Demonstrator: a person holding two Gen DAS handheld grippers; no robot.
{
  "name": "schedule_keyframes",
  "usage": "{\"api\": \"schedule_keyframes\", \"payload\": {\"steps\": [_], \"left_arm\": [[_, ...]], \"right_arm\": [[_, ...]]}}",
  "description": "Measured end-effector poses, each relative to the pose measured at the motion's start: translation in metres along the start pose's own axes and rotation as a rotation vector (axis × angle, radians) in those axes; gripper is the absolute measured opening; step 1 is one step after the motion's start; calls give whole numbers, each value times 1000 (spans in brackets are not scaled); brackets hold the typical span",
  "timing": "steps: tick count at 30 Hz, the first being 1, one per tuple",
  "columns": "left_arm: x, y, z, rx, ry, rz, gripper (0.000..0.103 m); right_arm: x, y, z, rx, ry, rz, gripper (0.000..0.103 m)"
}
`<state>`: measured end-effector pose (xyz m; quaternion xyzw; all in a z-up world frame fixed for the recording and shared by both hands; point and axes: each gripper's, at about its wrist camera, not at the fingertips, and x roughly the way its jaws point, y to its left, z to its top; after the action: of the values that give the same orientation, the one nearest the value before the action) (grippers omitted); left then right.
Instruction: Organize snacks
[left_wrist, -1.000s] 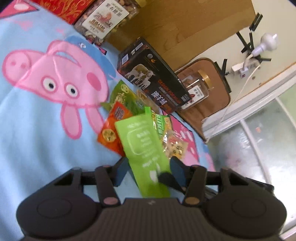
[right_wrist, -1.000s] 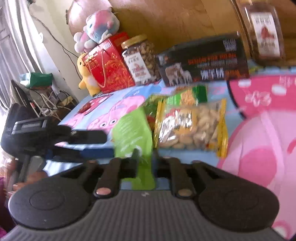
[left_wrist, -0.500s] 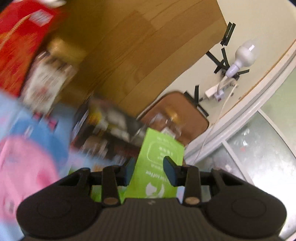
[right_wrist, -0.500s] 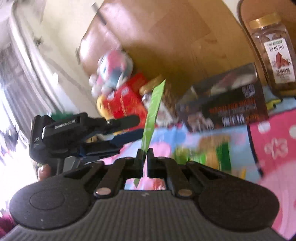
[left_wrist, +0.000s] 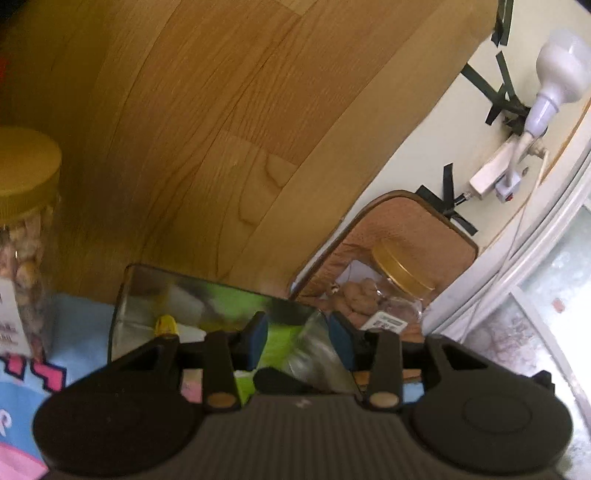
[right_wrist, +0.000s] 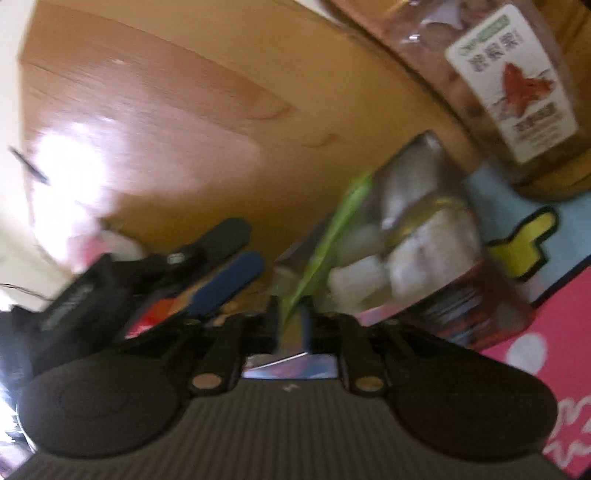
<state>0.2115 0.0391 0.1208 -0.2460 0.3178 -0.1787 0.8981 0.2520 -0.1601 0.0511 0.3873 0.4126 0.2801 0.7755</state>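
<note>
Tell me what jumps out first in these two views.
A green packet stands edge-on between the right tool's jaws, which have just been opening, in front of a dark box. Behind it rises a wooden board, with a gold-lidded jar at far left.

Both cameras ride low on their grippers, looking forward along the fingers and slightly down, close to the dark box (left_wrist: 207, 306) against the wooden headboard (left_wrist: 221, 147). The left view faces the box's top; the right sees it from the side, blurred. Both share the box, headboard and green packet (right_wrist: 325, 243).
</note>
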Motion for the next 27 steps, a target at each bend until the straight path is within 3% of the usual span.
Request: {"api": "schedule_keyframes", "payload": {"steps": [2, 7, 11, 16, 19, 22, 27], "left_arm": [[-11, 4, -5, 10, -18, -6, 37], [-57, 13, -27, 10, -73, -29, 38], [-94, 27, -66, 23, -80, -12, 38], [-110, 54, -116, -3, -30, 58, 38], [-108, 78, -136, -79, 15, 78, 38], [-104, 88, -151, -99, 30, 104, 37], [-122, 83, -155, -91, 39, 99, 37]], "right_arm": [[-9, 1, -2, -30, -22, 15, 37], [-55, 6, -16, -138, -73, 36, 37], [-84, -2, -42, -234, -60, 29, 37], [-89, -36, -72, -219, 29, -41, 37], [-86, -46, -80, -198, 73, -70, 37], [-76, -41, -94, -208, 152, -49, 37], [-70, -9, -121, -363, 284, 21, 37]]}}
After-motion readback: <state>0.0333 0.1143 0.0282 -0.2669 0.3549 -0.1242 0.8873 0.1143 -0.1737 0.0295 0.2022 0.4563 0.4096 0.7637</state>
